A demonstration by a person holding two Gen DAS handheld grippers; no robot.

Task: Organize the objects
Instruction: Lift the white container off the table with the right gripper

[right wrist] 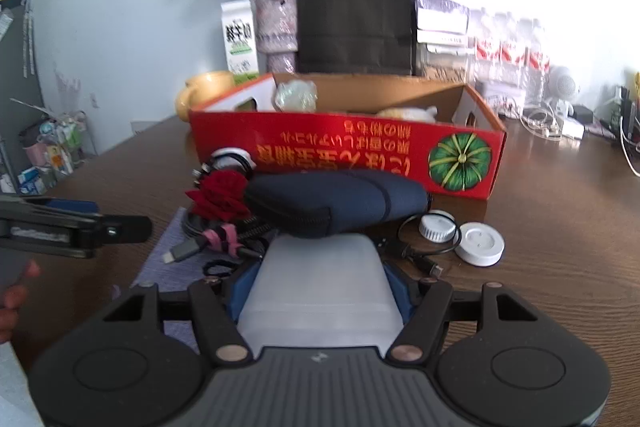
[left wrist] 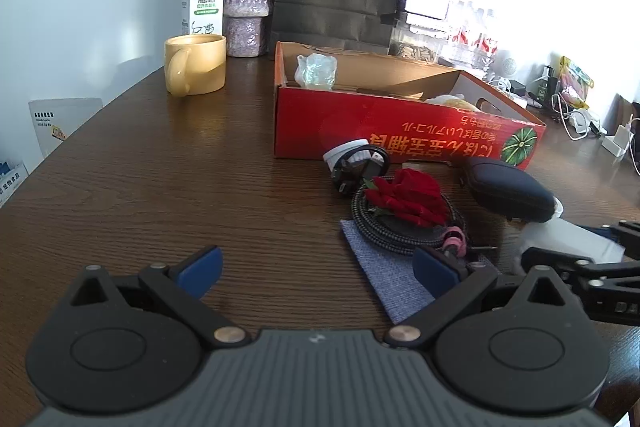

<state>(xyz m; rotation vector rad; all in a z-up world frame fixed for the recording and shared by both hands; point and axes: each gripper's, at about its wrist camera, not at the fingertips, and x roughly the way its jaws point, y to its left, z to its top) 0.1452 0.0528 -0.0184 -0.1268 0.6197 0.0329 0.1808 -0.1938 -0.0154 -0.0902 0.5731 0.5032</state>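
Right gripper point(right wrist: 320, 291) fingers clamped on the sides of a translucent white box point(right wrist: 320, 283), low over the counter point(right wrist: 560, 247) just in front of the navy pouch point(right wrist: 332, 203), likely gripped to go into the red cardboard box point(right wrist: 344, 151) behind. Left gripper point(left wrist: 316, 271) fingers wide apart, nothing between them, hovering beside the blue cloth point(left wrist: 392, 287) with coiled cable point(left wrist: 400, 227) and red rose point(left wrist: 408, 195), probably waiting its turn
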